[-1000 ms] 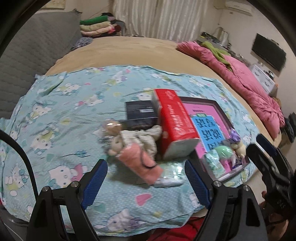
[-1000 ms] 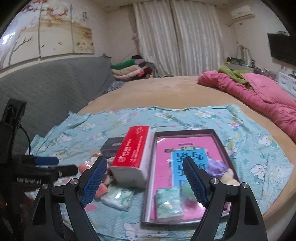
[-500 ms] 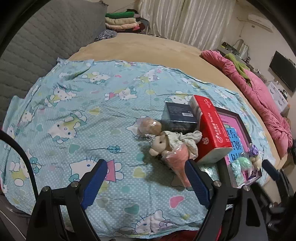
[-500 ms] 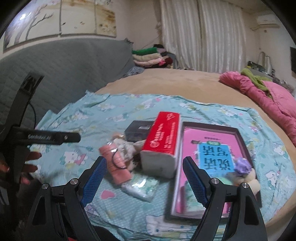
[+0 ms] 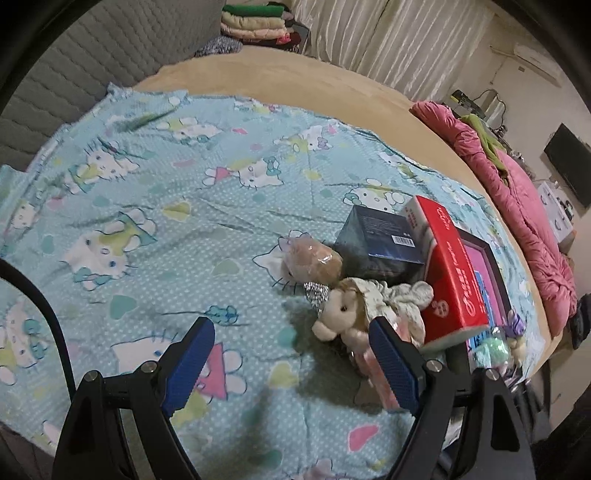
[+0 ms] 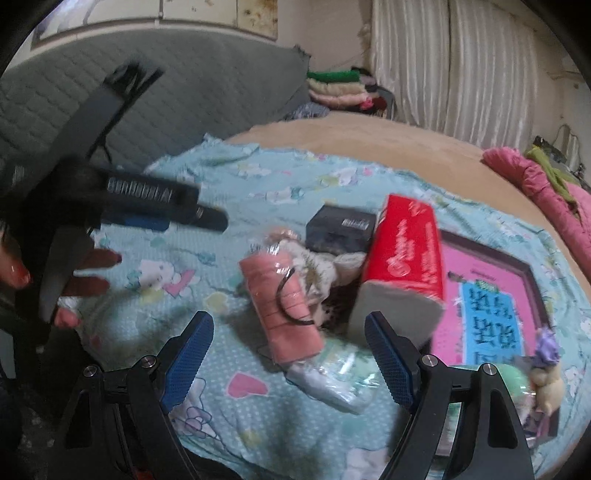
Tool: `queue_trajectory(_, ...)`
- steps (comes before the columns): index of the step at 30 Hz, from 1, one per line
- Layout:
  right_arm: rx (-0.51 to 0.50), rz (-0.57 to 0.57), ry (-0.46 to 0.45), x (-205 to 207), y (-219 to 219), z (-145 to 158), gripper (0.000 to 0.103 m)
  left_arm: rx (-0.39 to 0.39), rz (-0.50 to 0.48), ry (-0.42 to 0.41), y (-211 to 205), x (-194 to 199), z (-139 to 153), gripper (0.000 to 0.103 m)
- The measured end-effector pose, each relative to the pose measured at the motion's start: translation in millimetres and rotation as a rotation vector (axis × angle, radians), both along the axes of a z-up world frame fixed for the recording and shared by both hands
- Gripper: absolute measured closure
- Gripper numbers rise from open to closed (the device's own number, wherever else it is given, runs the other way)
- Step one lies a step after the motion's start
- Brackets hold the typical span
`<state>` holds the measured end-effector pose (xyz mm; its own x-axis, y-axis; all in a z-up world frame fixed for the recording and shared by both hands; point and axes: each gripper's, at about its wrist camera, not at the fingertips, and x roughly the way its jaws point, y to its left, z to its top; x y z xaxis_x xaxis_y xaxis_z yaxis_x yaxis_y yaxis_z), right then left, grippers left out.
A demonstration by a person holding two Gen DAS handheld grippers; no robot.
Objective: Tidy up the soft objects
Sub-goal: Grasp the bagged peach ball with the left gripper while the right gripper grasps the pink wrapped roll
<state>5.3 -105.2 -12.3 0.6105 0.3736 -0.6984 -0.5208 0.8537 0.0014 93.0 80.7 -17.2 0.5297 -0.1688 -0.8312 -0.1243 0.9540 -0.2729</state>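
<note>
On the blue cartoon-cat sheet (image 5: pixel 155 206) lies a heap of soft things: a small plush bear (image 5: pixel 340 314), a wrapped tan plush (image 5: pixel 314 258), a pink wrapped towel roll (image 6: pixel 284 306) and a clear tissue packet (image 6: pixel 340 380). A red tissue box (image 6: pixel 402 258) leans beside them, next to a dark box (image 5: pixel 380 240). My left gripper (image 5: pixel 291 362) is open and empty, above the sheet just left of the bear. My right gripper (image 6: pixel 288 354) is open and empty, with the pink roll between its fingers' line of sight. The left gripper also shows in the right wrist view (image 6: pixel 147 206).
A dark-framed tray with a pink book (image 6: pixel 491 295) lies right of the red box, with a green ball (image 6: pixel 509 376) and a small purple-topped plush (image 6: pixel 546 369) on it. A pink quilt (image 5: pixel 517 206) lies far right. Folded clothes (image 5: pixel 255 22) sit at the back. The grey headboard (image 6: pixel 110 99) is left.
Both grippers have swung left and closer to the heap. The left view now centres on bare sheet with the heap to its right. The right view now centres on the pink roll.
</note>
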Motion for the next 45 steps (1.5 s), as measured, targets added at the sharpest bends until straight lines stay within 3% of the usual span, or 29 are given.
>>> queue_trajectory(13, -0.068, -0.005, 0.030, 29, 13, -40, 0.018, -0.111, 0.027, 0.075, 5, 69, -43, 0.018)
queue_trajectory(26, -0.123, 0.021, 0.028, 53, 26, -60, 0.018, -0.179, 0.026, 0.154, -3, 101, -73, 0.018)
queue_trajectory(28, -0.131, 0.035, 0.022, 53, 29, -61, 0.023, -0.187, 0.028, 0.159, -3, 103, -77, 0.020)
queue_trajectory(33, -0.127, 0.054, 0.019, 55, 31, -63, 0.054, -0.217, 0.032, 0.158, -2, 107, -80, 0.030)
queue_trajectory(39, -0.101, 0.067, 0.013, 51, 28, -58, 0.059, -0.258, 0.018, 0.159, -5, 108, -82, 0.050)
queue_trajectory(45, -0.056, 0.068, 0.008, 45, 18, -46, 0.060, -0.252, 0.011, 0.126, -6, 103, -76, 0.054)
